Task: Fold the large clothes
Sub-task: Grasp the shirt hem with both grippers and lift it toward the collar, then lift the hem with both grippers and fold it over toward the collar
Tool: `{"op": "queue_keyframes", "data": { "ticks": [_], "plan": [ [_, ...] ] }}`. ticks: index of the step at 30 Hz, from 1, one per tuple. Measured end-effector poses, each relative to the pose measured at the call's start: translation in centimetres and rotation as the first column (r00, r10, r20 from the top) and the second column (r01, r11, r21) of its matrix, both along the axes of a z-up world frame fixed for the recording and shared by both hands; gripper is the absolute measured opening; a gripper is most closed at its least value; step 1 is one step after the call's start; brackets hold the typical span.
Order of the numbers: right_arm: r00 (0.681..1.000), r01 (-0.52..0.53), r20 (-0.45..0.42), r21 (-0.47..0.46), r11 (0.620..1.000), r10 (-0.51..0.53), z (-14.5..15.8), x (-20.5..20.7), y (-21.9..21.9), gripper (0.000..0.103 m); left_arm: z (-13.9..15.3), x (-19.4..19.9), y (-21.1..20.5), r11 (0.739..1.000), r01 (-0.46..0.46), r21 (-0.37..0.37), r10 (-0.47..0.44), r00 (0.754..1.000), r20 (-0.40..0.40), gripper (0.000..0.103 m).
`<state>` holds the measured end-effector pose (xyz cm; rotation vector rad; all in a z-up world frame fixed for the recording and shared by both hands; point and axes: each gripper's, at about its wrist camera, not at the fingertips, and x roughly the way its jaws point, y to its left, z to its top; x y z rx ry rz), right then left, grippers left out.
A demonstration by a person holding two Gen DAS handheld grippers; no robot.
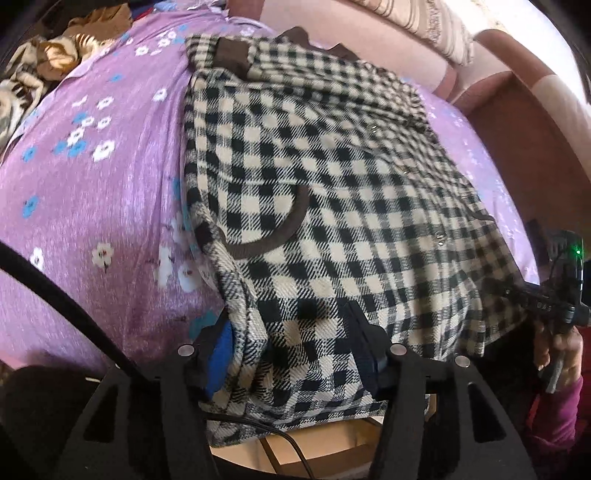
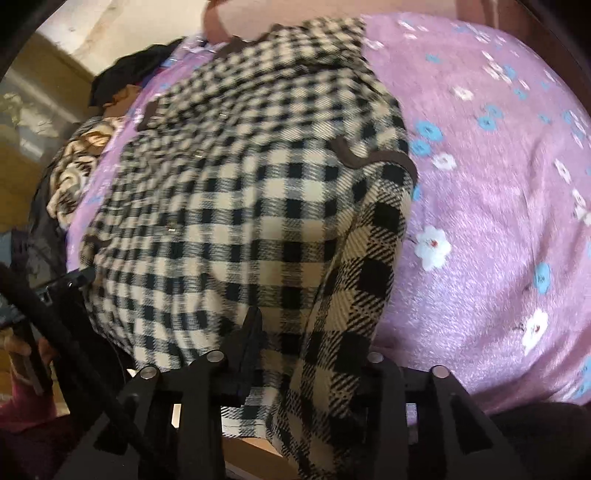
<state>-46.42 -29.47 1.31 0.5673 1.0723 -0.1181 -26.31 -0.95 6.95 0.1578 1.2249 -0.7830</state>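
A large black-and-cream checked coat [image 1: 314, 177] with brown trim lies spread on a purple flowered bedspread [image 1: 92, 184]. My left gripper [image 1: 291, 343] has the coat's near hem between its fingers, with a blue pad at the left finger [image 1: 221, 354]. In the right wrist view the same coat [image 2: 229, 192] fills the middle, and my right gripper [image 2: 306, 354] has a fold of its hem between its fingers. The right gripper also shows at the right edge of the left wrist view [image 1: 554, 306], at the coat's edge.
A pile of tan and patterned clothes [image 1: 44, 62] lies at the bed's far left. A pink padded headboard [image 1: 369, 29] runs along the back. A dark garment [image 2: 122, 77] and more clothes [image 2: 74, 166] lie beside the coat. The bedspread [image 2: 498, 184] extends to the right.
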Motion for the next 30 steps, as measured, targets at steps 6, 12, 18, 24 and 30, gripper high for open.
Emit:
{"op": "queue_keyframes", "data": {
  "ticks": [6, 12, 18, 24, 30],
  "plan": [
    [1.0, -0.006, 0.009, 0.036, 0.999, 0.005, 0.0, 0.6, 0.1, 0.039, -0.8, 0.7, 1.8, 0.996, -0.082, -0.046, 0.078, 0.993, -0.087, 0.057],
    [0.999, -0.038, 0.001, 0.025, 0.999, 0.038, -0.5, 2.0, 1.1, 0.041, -1.4, -0.1, 0.9, 1.0, -0.016, 0.014, 0.017, 0.999, -0.046, 0.042],
    [0.992, -0.095, 0.093, 0.067, 0.993, 0.088, 1.4, 3.0, 0.7, 0.012, -0.2, 1.0, 0.8, 0.999, 0.016, 0.041, -0.014, 0.999, -0.051, 0.012],
    [0.964, -0.149, 0.244, 0.151, 0.977, 0.109, 5.1, 6.2, -1.3, 0.012, 3.6, 3.2, 0.9, 0.998, 0.017, -0.068, -0.021, 0.998, -0.065, 0.007],
    [0.952, -0.158, 0.284, 0.136, 0.978, 0.114, 7.6, 10.6, -3.1, 0.012, 6.2, 5.0, -1.7, 0.993, 0.042, -0.106, -0.046, 0.999, -0.029, 0.007]
  ]
}}
